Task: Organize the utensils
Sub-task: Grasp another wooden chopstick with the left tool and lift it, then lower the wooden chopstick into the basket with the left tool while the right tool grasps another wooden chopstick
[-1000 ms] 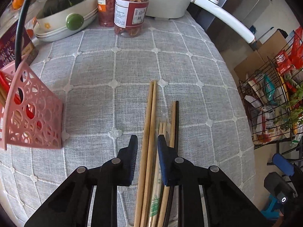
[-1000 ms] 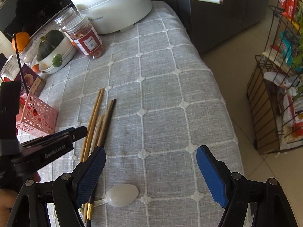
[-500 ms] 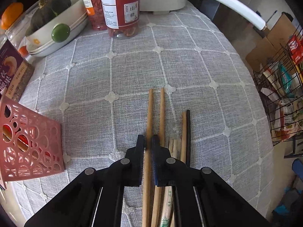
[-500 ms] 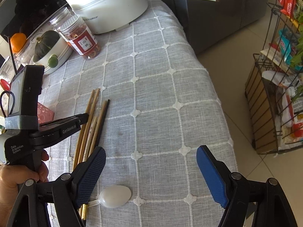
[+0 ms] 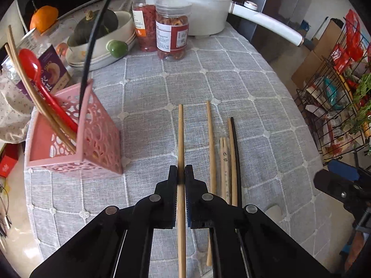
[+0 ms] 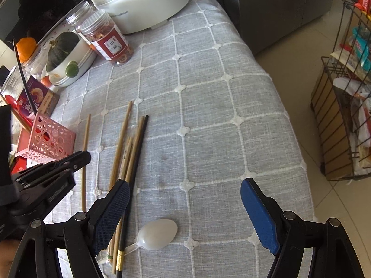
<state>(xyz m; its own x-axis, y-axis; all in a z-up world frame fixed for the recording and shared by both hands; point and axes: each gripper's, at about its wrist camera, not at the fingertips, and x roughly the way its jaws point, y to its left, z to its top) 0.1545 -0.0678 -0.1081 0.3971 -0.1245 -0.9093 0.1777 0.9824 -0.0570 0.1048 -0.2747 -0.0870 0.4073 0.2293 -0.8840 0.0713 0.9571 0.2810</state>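
Note:
My left gripper (image 5: pixel 181 173) is shut on a wooden chopstick (image 5: pixel 180 134) and holds it above the grey tablecloth, apart from the others; it also shows in the right wrist view (image 6: pixel 85 143). Several more chopsticks (image 5: pixel 226 159), wooden and one black, lie to its right. A pink perforated holder (image 5: pixel 92 143) stands to the left with a red spoon (image 5: pixel 34 69) and wooden chopsticks in it. My right gripper (image 6: pixel 183 208) is open and empty above the cloth, with a white spoon (image 6: pixel 158 234) lying below it.
Two jars (image 5: pixel 171 32), a white pot (image 5: pixel 192 2) with a long handle, and a bowl with a green squash (image 5: pixel 99 34) stand at the back. A wire rack (image 6: pixel 345 92) of packets stands on the floor past the table's right edge.
My left gripper closed on one wooden chopstick, lifted it and carried it left, away from the pile and closer to the pink holder. The right gripper stayed open and barely moved.

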